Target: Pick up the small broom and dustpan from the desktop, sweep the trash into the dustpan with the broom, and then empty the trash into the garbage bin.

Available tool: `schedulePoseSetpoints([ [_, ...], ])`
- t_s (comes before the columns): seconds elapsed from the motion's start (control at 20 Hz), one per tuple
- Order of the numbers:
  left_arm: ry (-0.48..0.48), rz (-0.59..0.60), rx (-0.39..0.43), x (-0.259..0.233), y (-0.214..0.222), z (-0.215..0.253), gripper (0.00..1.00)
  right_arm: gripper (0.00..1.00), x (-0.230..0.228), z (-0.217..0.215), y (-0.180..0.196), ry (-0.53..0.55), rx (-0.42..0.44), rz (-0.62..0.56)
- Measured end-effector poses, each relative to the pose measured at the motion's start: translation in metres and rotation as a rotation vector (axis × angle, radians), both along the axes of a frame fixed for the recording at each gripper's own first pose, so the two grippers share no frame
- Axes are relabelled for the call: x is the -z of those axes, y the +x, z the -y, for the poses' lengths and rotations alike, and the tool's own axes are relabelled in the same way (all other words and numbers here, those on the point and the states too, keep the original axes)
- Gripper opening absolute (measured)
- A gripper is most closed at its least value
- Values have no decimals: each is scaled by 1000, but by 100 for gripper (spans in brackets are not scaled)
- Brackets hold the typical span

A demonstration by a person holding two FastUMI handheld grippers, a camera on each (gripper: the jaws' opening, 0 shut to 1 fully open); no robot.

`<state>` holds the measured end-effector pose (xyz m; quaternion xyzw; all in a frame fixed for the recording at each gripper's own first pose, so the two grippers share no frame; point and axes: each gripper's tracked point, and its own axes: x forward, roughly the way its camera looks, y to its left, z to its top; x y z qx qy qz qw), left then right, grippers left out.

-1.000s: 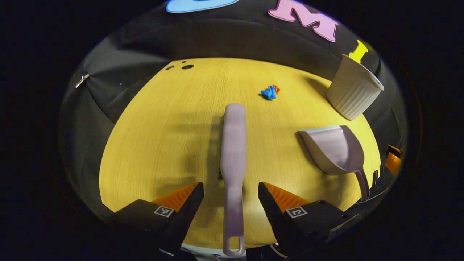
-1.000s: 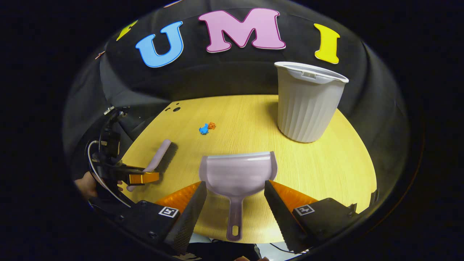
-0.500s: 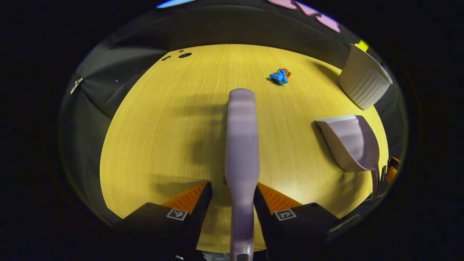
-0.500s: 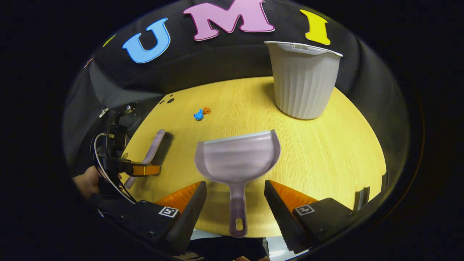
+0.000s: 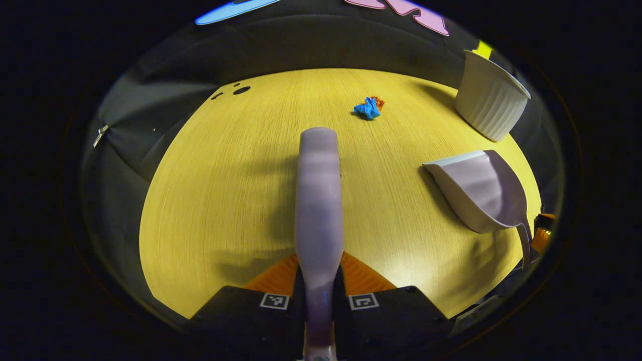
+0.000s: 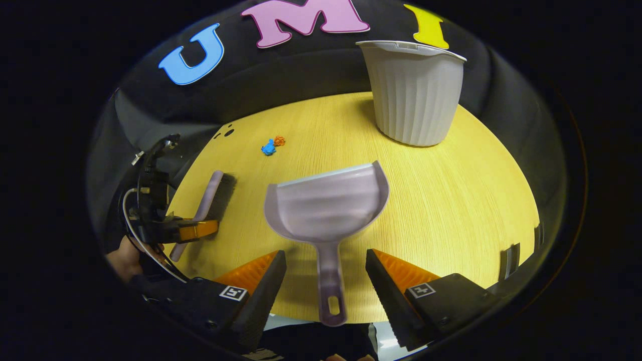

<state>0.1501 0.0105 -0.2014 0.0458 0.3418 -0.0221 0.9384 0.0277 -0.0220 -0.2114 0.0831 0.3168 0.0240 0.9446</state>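
The yellow tabletop (image 6: pixel 451 200) carries everything; the ribbed garbage bin (image 6: pixel 414 95) stands upright at its far right; the dustpan (image 6: pixel 328 205) lies in the near middle, mouth facing far, its handle running straight back toward the right claw (image 6: pixel 326 273), whose fingers stand apart on either side of that handle, not touching it; closing there looks like the next move, the long axis being already in line. The broom (image 5: pixel 318 200) lies to the left, its handle clamped in the left claw (image 5: pixel 319 286), head pointing far. The trash (image 5: pixel 368 108), small crumpled blue and orange scraps, sits far beyond the broom's head, slightly right.
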Motion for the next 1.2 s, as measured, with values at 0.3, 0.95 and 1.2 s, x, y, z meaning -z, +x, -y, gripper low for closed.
schedulePoseSetpoints([
  [0.3,-30,70,-12,-22,-22,-3,25,99,10,0,7,-11,-2,-35],
  [0.95,-26,99,-125,-37,-82,-23,25,99,66,8,36,-118,-60,-195],
  [1.2,-65,77,-206,-24,-89,-29,25,78,65,5,51,-160,-102,-172],
])
